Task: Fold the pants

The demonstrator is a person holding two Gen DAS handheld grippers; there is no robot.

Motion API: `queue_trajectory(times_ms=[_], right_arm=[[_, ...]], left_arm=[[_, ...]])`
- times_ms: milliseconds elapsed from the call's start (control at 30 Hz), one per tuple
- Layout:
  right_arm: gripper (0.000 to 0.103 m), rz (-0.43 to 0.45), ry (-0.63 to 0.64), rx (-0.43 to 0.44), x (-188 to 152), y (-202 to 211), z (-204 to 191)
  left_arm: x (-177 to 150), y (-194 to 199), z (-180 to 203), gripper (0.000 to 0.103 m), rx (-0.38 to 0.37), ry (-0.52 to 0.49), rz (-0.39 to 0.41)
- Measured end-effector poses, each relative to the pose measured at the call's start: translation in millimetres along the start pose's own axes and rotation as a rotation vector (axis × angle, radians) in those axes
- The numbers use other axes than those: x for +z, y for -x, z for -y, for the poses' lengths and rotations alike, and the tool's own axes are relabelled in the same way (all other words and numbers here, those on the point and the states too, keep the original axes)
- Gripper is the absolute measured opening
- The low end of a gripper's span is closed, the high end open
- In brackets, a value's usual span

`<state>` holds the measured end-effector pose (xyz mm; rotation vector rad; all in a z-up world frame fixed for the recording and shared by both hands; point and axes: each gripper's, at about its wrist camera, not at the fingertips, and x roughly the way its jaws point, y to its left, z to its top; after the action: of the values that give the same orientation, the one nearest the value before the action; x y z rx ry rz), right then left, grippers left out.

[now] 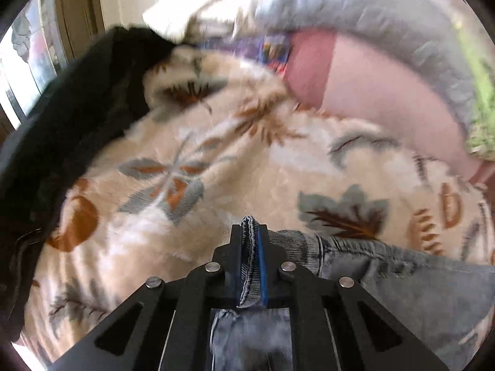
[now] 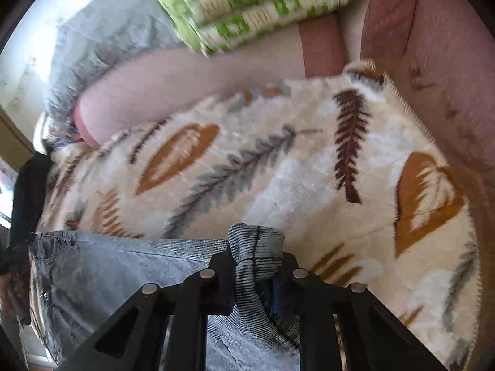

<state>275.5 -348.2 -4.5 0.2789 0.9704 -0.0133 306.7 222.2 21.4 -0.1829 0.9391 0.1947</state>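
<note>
Step in hand: you have both edges of the pants [image 1: 402,281] lifted over the leaf-print blanket [image 1: 216,154].

Left gripper [image 1: 250,247]: fingers pinching a denim hem.

Right gripper [image 2: 255,256]: fingers pinching bunched denim.

Next move, likely: carry both edges across together, keeping them level.

In the way: black garment [image 1: 77,108] at left; pink pillow [image 2: 185,83] and green-checked cloth [image 2: 247,3] at top.

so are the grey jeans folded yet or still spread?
Cannot tell fully. The grey denim jeans are pinched in both the left gripper and the right gripper, stretched between them over the leaf-print fleece blanket; most is out of view.
</note>
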Motion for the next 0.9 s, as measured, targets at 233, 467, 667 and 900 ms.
queue_trajectory(times_ms=[233, 467, 667, 900], right_arm=[[0.017, 0.155, 0.069, 0.051, -56.0, 113.6, -2.3], [0.033, -0.003, 0.210, 0.123, -203.1, 132.3, 20.2], [0.062, -0.073, 0.055, 0.161, -257.8, 149.1, 65.5], [0.074, -0.158, -0.224, 0.213, -219.2, 117.4, 87.1]], left_arm=[[-64.7, 126.4, -37.5, 0.009, -0.153, 0.005, 0.148], [-195.4, 149.3, -94.5, 0.010, -0.226, -0.102, 0.008], [-219.8, 139.4, -140.4, 0.010, -0.035, -0.054, -0.077], [-199.1, 159.4, -55.1, 0.046, -0.135, -0.181, 0.042]])
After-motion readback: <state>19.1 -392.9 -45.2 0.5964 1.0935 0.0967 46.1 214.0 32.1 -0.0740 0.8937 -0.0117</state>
